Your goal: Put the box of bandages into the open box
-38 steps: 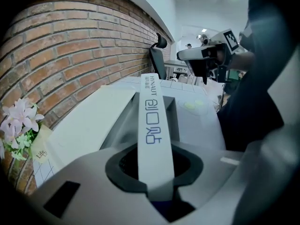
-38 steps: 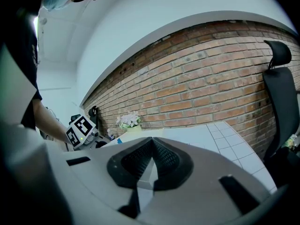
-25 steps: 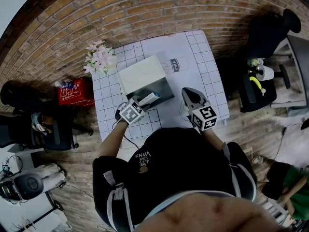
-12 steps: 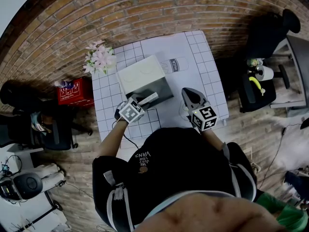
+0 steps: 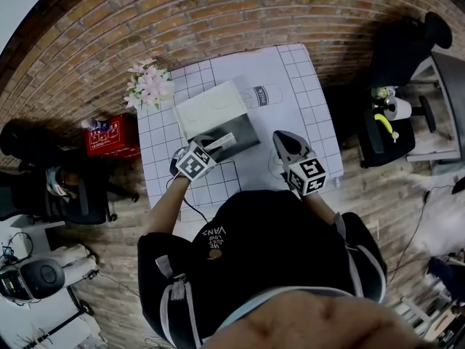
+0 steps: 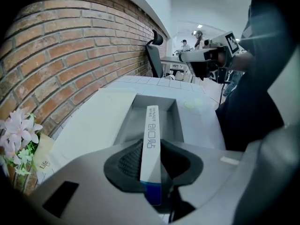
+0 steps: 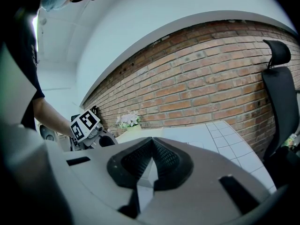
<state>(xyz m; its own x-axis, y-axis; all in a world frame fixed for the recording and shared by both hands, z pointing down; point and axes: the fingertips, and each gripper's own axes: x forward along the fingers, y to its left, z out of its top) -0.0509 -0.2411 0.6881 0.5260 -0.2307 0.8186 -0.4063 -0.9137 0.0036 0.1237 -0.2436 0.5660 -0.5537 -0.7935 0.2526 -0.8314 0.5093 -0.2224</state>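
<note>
The bandage box [image 5: 224, 141] is a long, narrow white carton with a blue end. My left gripper [image 5: 213, 145] is shut on it by its long sides. In the left gripper view the bandage box [image 6: 151, 139] points down over the grey inside of the open box [image 6: 164, 111], between the pads of my left gripper [image 6: 151, 149]. The open box [image 5: 243, 131] stands mid-table with its white lid [image 5: 209, 109] folded back. My right gripper [image 5: 283, 145] hovers to the right of the box. Seen in its own view, the right gripper [image 7: 152, 140] is shut with its tips touching and nothing between them.
The table [image 5: 309, 104] has a white gridded cloth. A vase of pink flowers [image 5: 149, 86] stands at its far left corner, and a bottle [image 5: 263, 95] lies behind the open box. A red crate [image 5: 112, 138] sits on the floor at left, office chairs [image 5: 407, 49] at right.
My left gripper has edged slightly toward the open box with the bandage box in it. The right gripper has stayed put.
</note>
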